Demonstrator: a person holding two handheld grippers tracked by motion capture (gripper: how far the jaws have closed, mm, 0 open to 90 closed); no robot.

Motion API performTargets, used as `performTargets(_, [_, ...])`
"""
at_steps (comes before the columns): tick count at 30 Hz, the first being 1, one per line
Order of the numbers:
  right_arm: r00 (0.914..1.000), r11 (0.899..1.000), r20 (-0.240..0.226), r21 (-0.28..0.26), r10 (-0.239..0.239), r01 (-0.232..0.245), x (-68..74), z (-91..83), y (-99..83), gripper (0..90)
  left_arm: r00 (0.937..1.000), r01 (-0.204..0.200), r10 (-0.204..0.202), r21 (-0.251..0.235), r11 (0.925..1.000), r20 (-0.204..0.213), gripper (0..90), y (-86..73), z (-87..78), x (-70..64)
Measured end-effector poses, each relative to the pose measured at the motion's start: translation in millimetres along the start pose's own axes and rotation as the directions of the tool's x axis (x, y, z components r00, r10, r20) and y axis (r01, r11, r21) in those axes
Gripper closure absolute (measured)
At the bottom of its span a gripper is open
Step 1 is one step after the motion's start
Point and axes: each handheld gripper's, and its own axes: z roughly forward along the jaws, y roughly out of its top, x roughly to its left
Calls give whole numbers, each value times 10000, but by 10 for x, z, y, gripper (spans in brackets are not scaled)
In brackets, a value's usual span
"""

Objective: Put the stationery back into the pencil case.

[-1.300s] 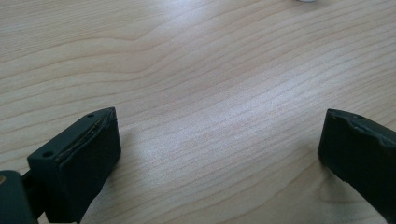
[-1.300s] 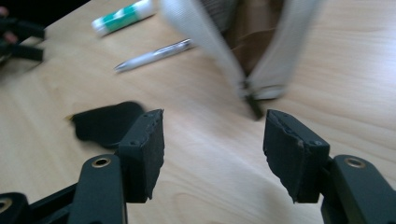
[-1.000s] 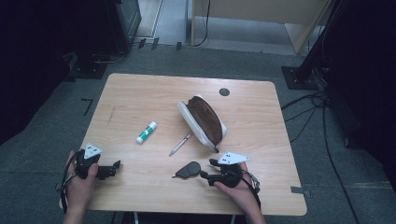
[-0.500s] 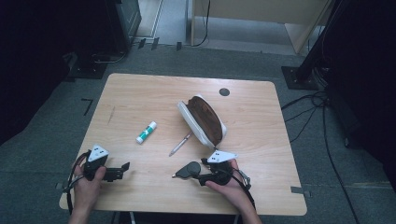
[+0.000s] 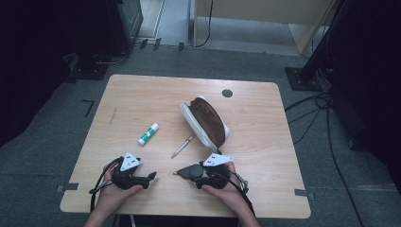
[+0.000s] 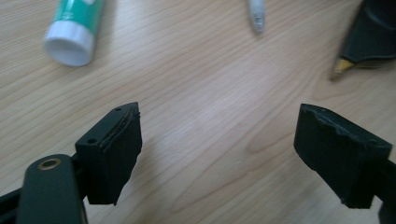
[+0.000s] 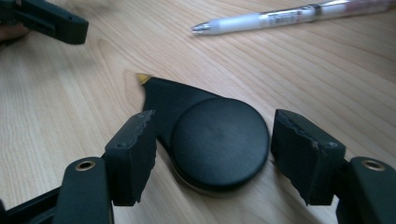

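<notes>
Left gripper [image 5: 152, 177]: black body, grey three-cornered top plate, black cable looping behind.
Right gripper [image 5: 176, 173]: black, same grey plate, trailing cable.
Jaws: black blocks with worn, ragged pads; brass-ringed holes in arms.
Forearms: bare, no sleeves.

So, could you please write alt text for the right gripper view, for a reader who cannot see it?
The right gripper has its two black jaws open on either side of a black teardrop-shaped object with a yellow tip, lying on the wooden table. A white pen lies beyond it.
</notes>
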Motion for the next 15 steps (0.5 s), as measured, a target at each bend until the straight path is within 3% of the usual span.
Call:
performTargets(8, [9995, 9995, 76, 116, -296, 295, 104, 56, 22, 310, 9974, -607, 604, 86, 9981, 398, 449, 5, 58, -116])
performTargets(12, [9996, 9996, -94, 100, -261, 262, 92, 50, 19, 289, 9964, -736, 729, 132, 9972, 443, 503, 1, 75, -140])
performTargets(15, [9994, 9994, -120, 147, -327, 329, 103, 39, 9, 281, 9934, -761, 753, 66, 9971, 860, 529, 8, 85, -160])
